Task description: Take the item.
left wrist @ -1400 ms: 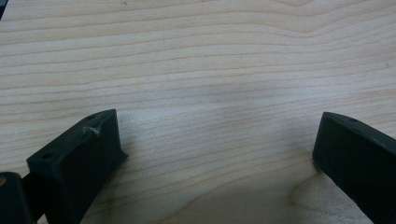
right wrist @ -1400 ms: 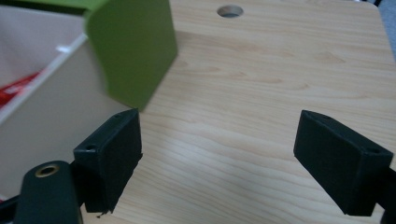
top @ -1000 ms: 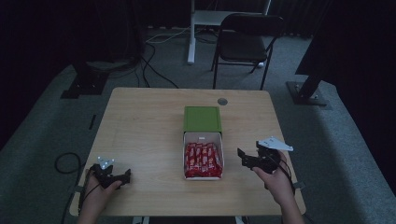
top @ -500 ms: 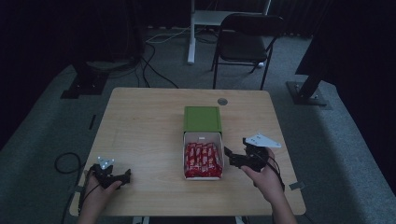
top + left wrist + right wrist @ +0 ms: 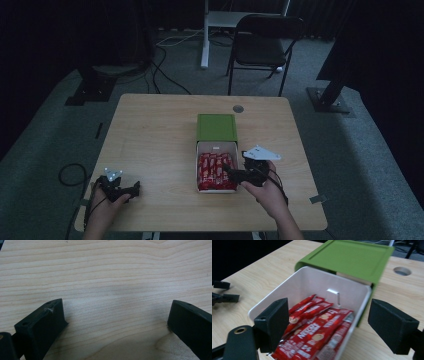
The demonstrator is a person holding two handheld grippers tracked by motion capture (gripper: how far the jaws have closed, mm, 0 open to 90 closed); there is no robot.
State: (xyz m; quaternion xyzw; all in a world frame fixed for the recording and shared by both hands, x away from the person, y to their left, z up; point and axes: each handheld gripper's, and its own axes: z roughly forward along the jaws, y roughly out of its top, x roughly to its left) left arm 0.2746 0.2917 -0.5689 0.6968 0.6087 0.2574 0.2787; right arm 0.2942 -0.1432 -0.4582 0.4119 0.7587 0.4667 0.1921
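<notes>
A white box [image 5: 197, 165] lies open in the middle of the table, packed with several red Nescafé sachets [image 5: 214, 171]. Its green lid [image 5: 216, 127] covers the far end. My right gripper [image 5: 231, 172] hovers at the box's right rim, pointing left. In the right gripper view my right gripper [image 5: 329, 325] is open, jaws spread wider than the box [image 5: 359, 315], over the sachets [image 5: 317, 332] and facing the green lid [image 5: 347, 257]. My left gripper [image 5: 134, 190] rests at the front left. My left gripper [image 5: 115, 322] is open over bare wood.
The wooden table [image 5: 150, 135] has a round cable hole [image 5: 238, 108] behind the lid. A black folding chair [image 5: 265, 45] and a white stand stand beyond the far edge, and cables lie on the floor. The left gripper [image 5: 222, 297] shows far off in the right gripper view.
My right gripper has moved left from the table's right side to the box and now hangs over its right rim. The left gripper has stayed put.
</notes>
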